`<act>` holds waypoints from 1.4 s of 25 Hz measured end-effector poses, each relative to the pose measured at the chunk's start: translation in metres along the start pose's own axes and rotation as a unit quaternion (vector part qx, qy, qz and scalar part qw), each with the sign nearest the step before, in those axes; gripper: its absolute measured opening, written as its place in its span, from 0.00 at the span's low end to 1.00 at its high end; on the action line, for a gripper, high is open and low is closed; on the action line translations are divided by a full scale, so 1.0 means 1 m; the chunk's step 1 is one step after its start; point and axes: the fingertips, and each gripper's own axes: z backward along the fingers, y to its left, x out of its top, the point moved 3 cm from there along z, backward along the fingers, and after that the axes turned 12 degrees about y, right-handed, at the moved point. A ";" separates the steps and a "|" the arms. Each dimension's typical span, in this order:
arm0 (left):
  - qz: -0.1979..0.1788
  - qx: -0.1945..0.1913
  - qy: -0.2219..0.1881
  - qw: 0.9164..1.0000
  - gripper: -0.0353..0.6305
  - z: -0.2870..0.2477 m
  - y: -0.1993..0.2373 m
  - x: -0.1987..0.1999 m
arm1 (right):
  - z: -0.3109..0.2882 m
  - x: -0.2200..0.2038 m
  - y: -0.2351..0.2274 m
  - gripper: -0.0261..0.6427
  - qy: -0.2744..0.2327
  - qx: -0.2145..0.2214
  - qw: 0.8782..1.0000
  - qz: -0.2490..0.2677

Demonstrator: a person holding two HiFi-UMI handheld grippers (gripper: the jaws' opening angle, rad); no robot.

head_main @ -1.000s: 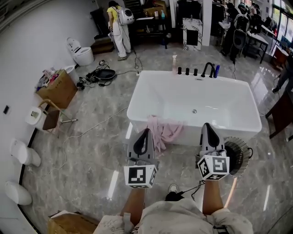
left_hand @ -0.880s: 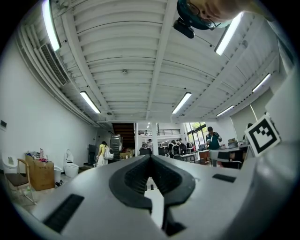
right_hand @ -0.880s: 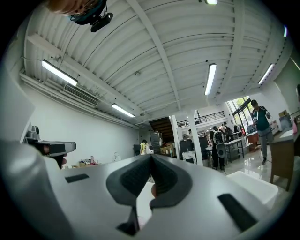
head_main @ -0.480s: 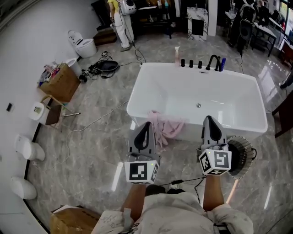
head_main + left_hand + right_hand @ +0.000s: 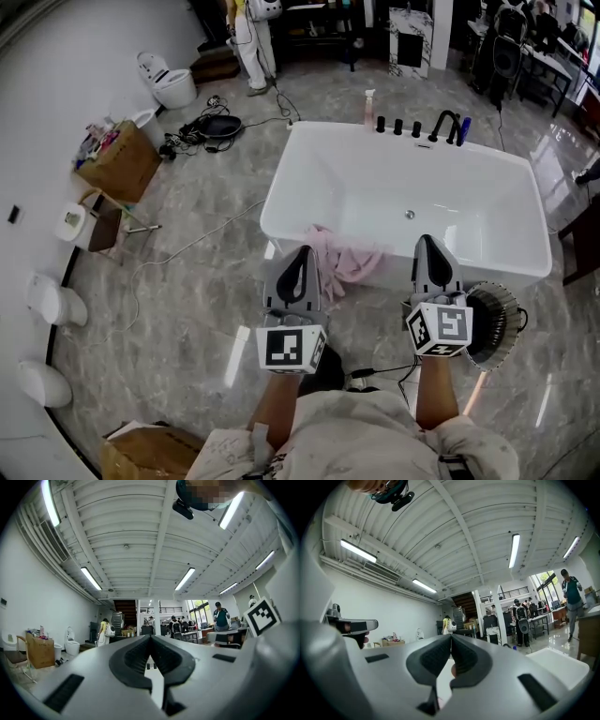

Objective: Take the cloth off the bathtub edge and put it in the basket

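Note:
A pink cloth (image 5: 339, 259) hangs over the near rim of the white bathtub (image 5: 309, 178), draping down its outer wall. A dark round wire basket (image 5: 495, 323) stands on the floor at the tub's near right corner, partly behind my right gripper. My left gripper (image 5: 302, 254) is held up on the near side of the tub, just left of the cloth, with its jaws together and nothing in them. My right gripper (image 5: 427, 244) is raised right of the cloth, also shut and empty. In both gripper views the jaw tips (image 5: 150, 638) (image 5: 451, 638) meet, pointing across the room.
Black taps (image 5: 448, 125) and bottles line the tub's far rim. Cables (image 5: 211, 127), a cardboard box (image 5: 117, 159) and toilets (image 5: 170, 82) lie along the left wall. A black cable (image 5: 380, 375) runs on the floor by my feet. People stand at tables at the back.
The view has shifted forward so the tub sits slightly closer and lower. Both grippers stay shut in about the same place.

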 end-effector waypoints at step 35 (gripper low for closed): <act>0.040 -0.049 0.005 0.998 0.06 -0.177 0.251 -0.027 | -0.245 0.042 0.139 0.02 0.028 -0.054 0.994 0.088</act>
